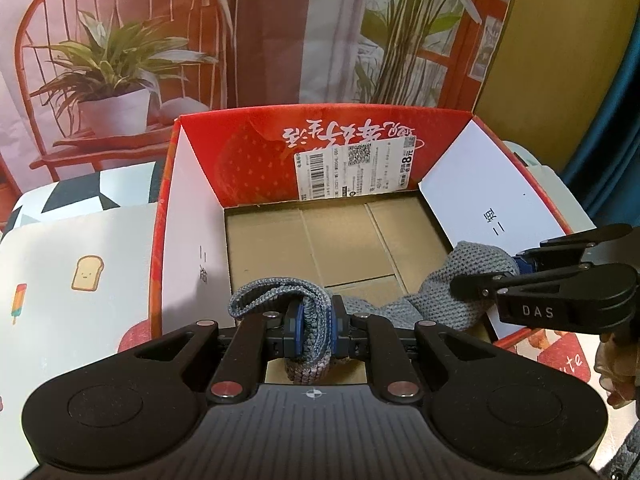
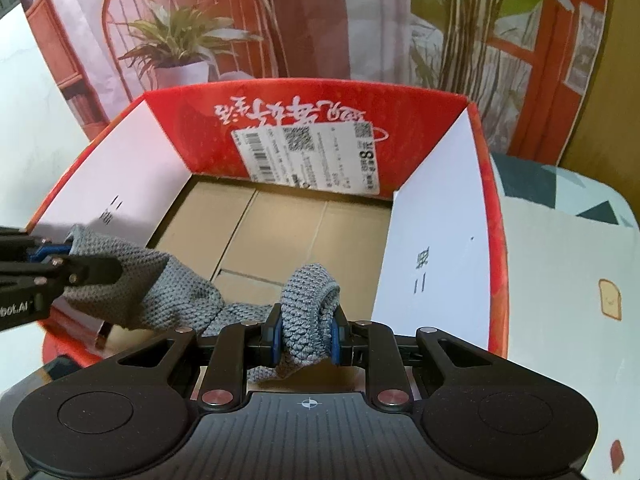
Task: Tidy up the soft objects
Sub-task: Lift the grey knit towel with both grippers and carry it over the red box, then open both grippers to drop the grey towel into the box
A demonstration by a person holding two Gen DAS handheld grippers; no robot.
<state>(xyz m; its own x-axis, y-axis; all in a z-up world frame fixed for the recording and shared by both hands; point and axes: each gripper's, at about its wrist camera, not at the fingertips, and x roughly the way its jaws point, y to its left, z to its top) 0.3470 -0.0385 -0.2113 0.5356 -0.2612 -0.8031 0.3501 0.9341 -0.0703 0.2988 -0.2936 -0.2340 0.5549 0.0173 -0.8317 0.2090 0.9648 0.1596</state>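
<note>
A grey knitted cloth (image 1: 440, 300) hangs stretched over the near part of an open red cardboard box (image 1: 240, 160), above its bare brown floor. My left gripper (image 1: 312, 328) is shut on one bunched end of the cloth. The right gripper (image 1: 516, 264) comes in from the right edge and pinches the other end. In the right wrist view the right gripper (image 2: 306, 336) is shut on a folded end of the cloth (image 2: 160, 292), and the left gripper (image 2: 52, 256) grips the far end at the left, over the red box (image 2: 200, 120).
The box has white inner side flaps (image 1: 492, 200) and a shipping label (image 1: 356, 172) on its back wall. It stands on a white tablecloth (image 1: 80, 280) with toast and popsicle prints. A printed backdrop (image 1: 120, 60) of a chair and plants stands behind. A hand (image 1: 616, 368) shows at the right.
</note>
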